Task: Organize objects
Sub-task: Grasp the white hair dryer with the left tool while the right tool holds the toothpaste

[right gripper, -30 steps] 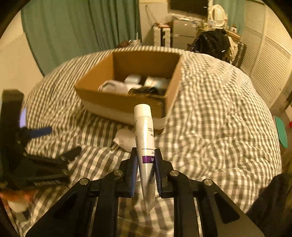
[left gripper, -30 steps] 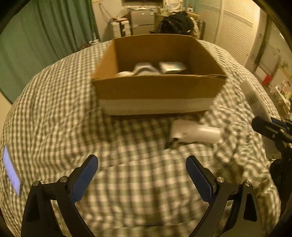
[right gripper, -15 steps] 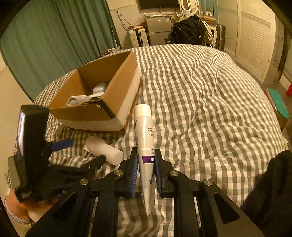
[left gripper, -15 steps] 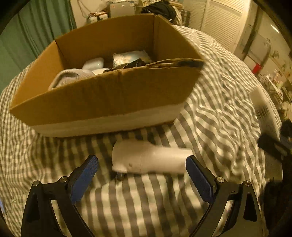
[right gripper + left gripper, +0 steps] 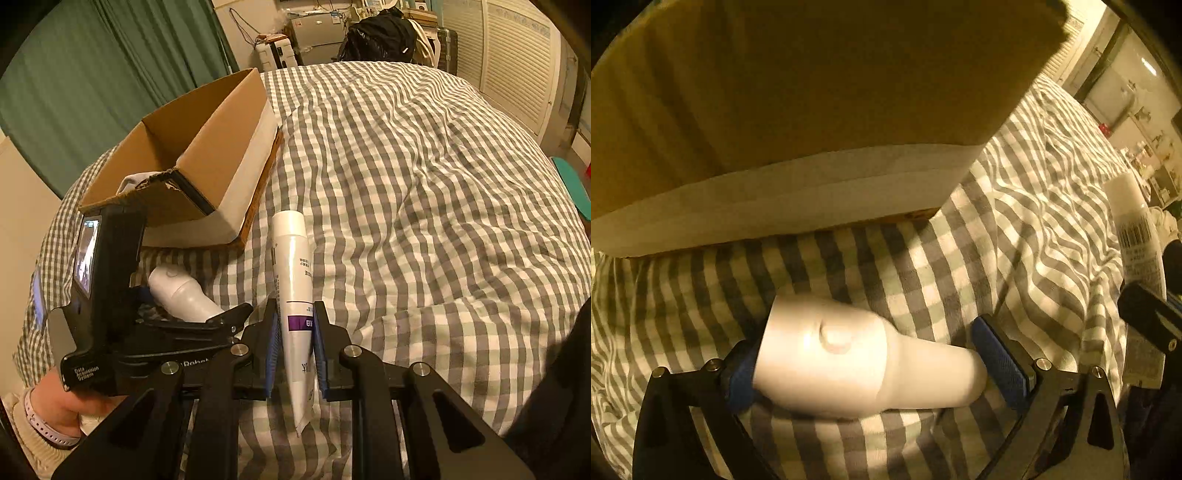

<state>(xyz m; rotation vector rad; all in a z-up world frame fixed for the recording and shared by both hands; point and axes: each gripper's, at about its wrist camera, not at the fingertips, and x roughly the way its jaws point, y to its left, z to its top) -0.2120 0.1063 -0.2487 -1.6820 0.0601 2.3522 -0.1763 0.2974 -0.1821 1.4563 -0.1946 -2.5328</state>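
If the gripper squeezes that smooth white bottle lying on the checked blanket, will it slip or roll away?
The smooth white bottle looks glossy and rounded, so it may slip. It tapers, so it would probably roll in a curve. The soft checked blanket likely slows it, and the open left gripper already straddles it.

Bedroom: checked duvet point(image 5: 424, 184), green curtains point(image 5: 92, 74)

Your left gripper point(image 5: 871, 363) points steeply down, its jaws having just opened wider, one blue pad point(image 5: 999, 356) on each side of the white bottle point(image 5: 857, 354). Your right gripper point(image 5: 294, 354) is clamped on the white tube point(image 5: 295, 291), tilted downward beside it.
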